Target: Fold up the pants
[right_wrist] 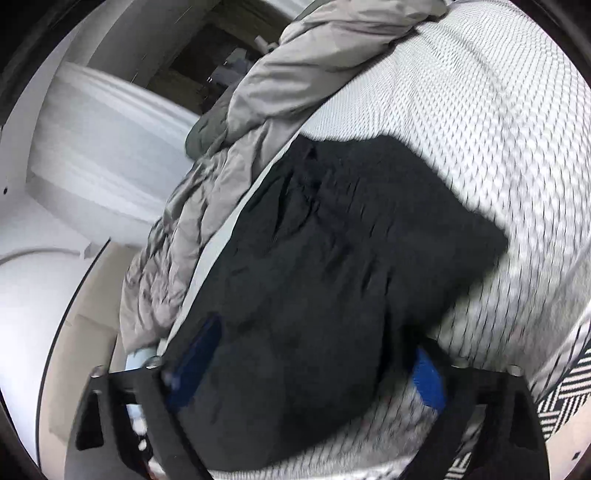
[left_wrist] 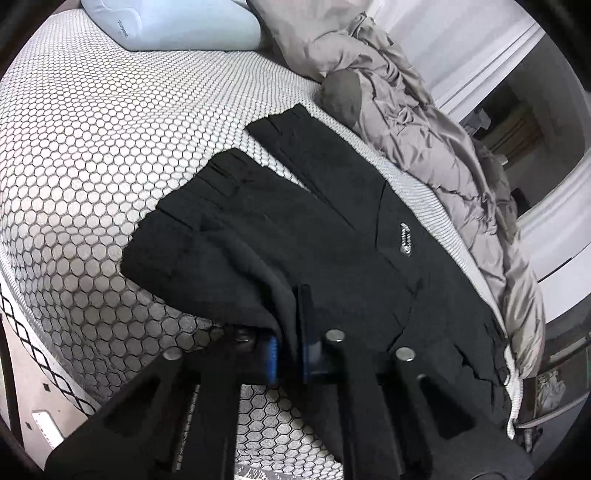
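Black pants (left_wrist: 325, 221) lie partly folded on a mattress with a honeycomb-patterned cover (left_wrist: 92, 155). A small silver zipper pull (left_wrist: 406, 240) shows on them. My left gripper (left_wrist: 291, 354) is shut on a fold of the black fabric near the mattress's front edge. In the right wrist view the pants (right_wrist: 332, 240) spread between my right gripper's fingers; this view is motion-blurred. My right gripper (right_wrist: 310, 354) is open, its blue pads (right_wrist: 428, 373) wide apart on either side of the cloth.
A crumpled grey duvet (left_wrist: 436, 147) lies along the mattress's right side, also seen in the right wrist view (right_wrist: 207, 206). A light blue pillow (left_wrist: 177, 26) sits at the head. White cabinetry (right_wrist: 96, 140) stands beside the bed.
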`<state>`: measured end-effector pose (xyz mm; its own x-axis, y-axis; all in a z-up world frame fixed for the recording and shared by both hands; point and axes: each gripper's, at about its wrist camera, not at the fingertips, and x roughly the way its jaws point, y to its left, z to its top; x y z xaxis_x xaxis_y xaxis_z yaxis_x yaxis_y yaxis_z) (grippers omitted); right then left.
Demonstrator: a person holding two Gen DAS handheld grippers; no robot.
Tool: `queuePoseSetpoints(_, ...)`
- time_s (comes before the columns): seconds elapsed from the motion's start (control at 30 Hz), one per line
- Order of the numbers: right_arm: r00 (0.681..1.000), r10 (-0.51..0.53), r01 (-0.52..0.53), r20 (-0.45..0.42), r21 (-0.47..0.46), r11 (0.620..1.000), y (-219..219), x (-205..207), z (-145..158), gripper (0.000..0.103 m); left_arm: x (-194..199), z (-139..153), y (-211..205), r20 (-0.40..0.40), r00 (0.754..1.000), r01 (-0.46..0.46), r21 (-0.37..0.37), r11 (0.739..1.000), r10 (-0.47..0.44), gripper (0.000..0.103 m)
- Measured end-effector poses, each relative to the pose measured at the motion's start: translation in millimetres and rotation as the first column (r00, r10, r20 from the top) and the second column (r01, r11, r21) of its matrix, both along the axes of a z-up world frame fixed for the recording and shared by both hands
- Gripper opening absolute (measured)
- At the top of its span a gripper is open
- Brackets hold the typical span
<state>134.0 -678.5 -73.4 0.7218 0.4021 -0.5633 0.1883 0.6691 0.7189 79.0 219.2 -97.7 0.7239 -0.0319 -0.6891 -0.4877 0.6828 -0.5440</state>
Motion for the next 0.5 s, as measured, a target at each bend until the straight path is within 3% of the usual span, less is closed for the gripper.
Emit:
queuePoseSetpoints(0.03, 1.0, -0.012, 0.012, -0.005, -0.003, 1.0, -4, 4, 0, 0.068, -3, 2, 0, 0.013, 1.0, 0.0, 0.0, 1.0, 0.0, 0.004)
queuePoseSetpoints(0.1, 0.998, -0.047, 0.045, -0.048, -0.036, 0.998, -11, 10, -5, 0.022, -16, 6, 0, 0.027, 1.0, 0.002, 0.023, 1.0, -0.003, 0.003)
queuePoseSetpoints(0.17, 0.995, -0.073, 0.071, -0.067, -0.024, 0.997, -21, 6, -12, 0.011, -25, 5, 2, 0.026, 1.0, 0.002, 0.033, 0.999, -0.002, 0.003)
queuePoseSetpoints(0.23, 0.994, -0.099, 0.099, -0.036, -0.002, 0.995, -26, -4, -10, 0.009, -29, 0, 6, 0.012, 1.0, -0.003, 0.013, 1.0, 0.003, 0.003)
queuePoseSetpoints(0.33, 0.995, -0.099, 0.098, -0.024, -0.042, 0.994, -19, -11, -4, 0.009, -33, 6, 7, 0.043, 0.999, -0.007, 0.027, 1.0, 0.006, 0.002)
queuePoseSetpoints(0.5, 0.991, -0.107, 0.113, 0.08, -0.073, 0.991, -12, -22, 22, 0.009, -28, 43, 1, 0.11, 0.994, 0.004, 0.093, 0.996, -0.014, 0.002)
